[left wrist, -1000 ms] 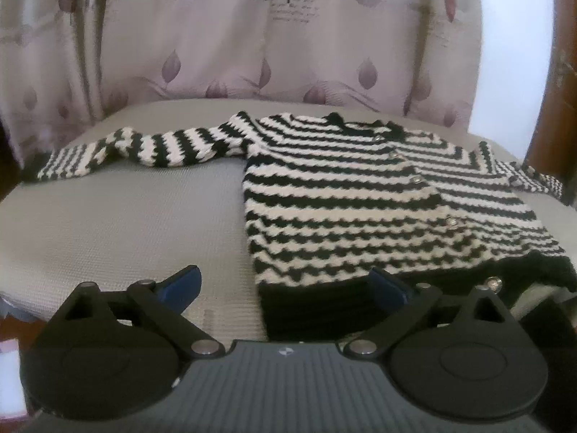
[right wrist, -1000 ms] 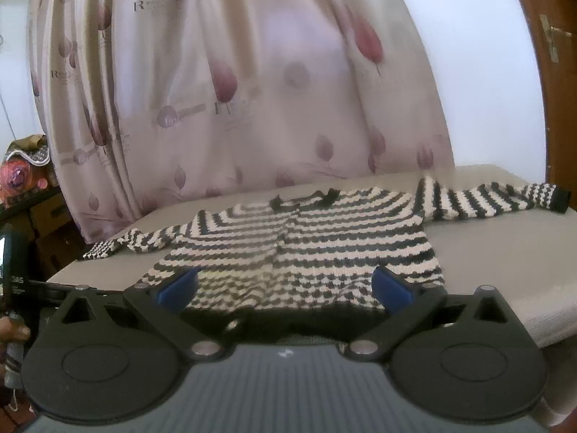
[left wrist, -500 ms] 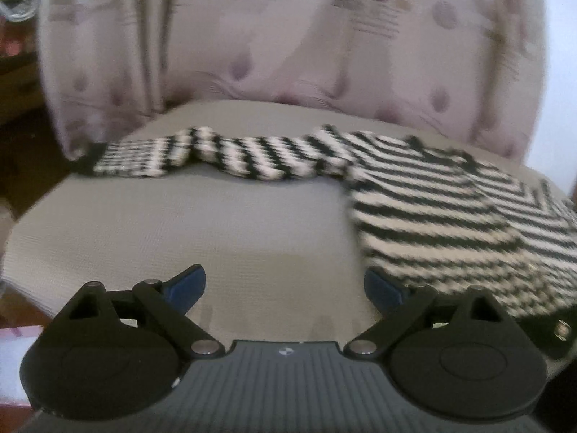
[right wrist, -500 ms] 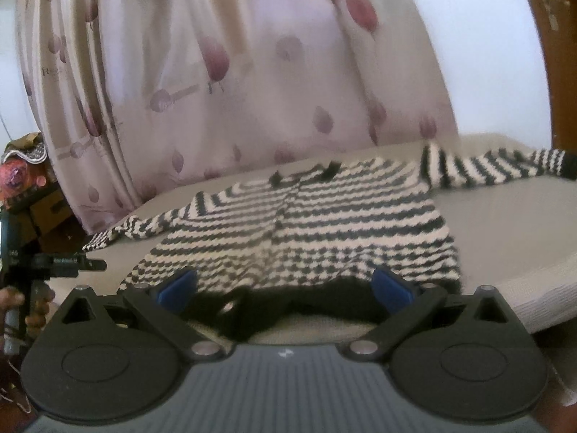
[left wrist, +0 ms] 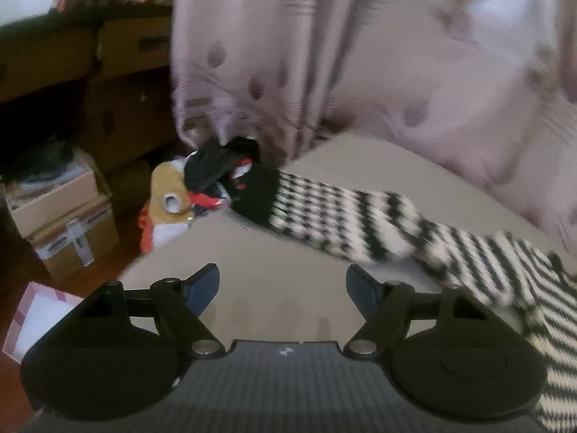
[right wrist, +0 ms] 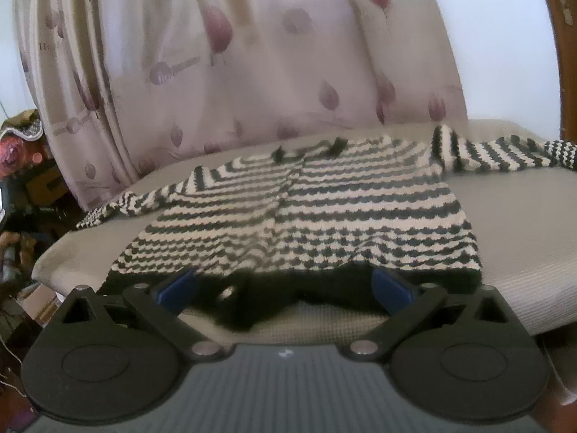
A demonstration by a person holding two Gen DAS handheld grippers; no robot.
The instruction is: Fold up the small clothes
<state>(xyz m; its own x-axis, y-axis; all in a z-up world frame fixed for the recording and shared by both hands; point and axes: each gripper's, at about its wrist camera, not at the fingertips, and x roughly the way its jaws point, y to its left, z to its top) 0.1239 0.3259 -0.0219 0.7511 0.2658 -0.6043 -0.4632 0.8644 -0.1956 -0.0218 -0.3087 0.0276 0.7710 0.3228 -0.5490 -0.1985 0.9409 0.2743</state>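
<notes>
A black-and-white striped knit cardigan (right wrist: 306, 213) lies spread flat on a grey padded table (right wrist: 523, 234), both sleeves out to the sides. My right gripper (right wrist: 283, 285) is open and empty, just in front of the cardigan's black hem. In the left wrist view the cardigan's left sleeve (left wrist: 346, 216) runs across the table (left wrist: 252, 270) and ends in a black cuff. My left gripper (left wrist: 282, 285) is open and empty over bare table, short of that sleeve.
A floral curtain (right wrist: 252, 54) hangs behind the table. Past the table's left end are a heap of clothes (left wrist: 202, 184), cardboard boxes (left wrist: 61, 223) and a pink-edged box (left wrist: 32, 310) on the floor. A wooden door frame (right wrist: 562, 36) stands at the right.
My left gripper has swung left, from the cardigan's body to its left sleeve and cuff. My right gripper has moved a little closer to the hem. Both stay open.
</notes>
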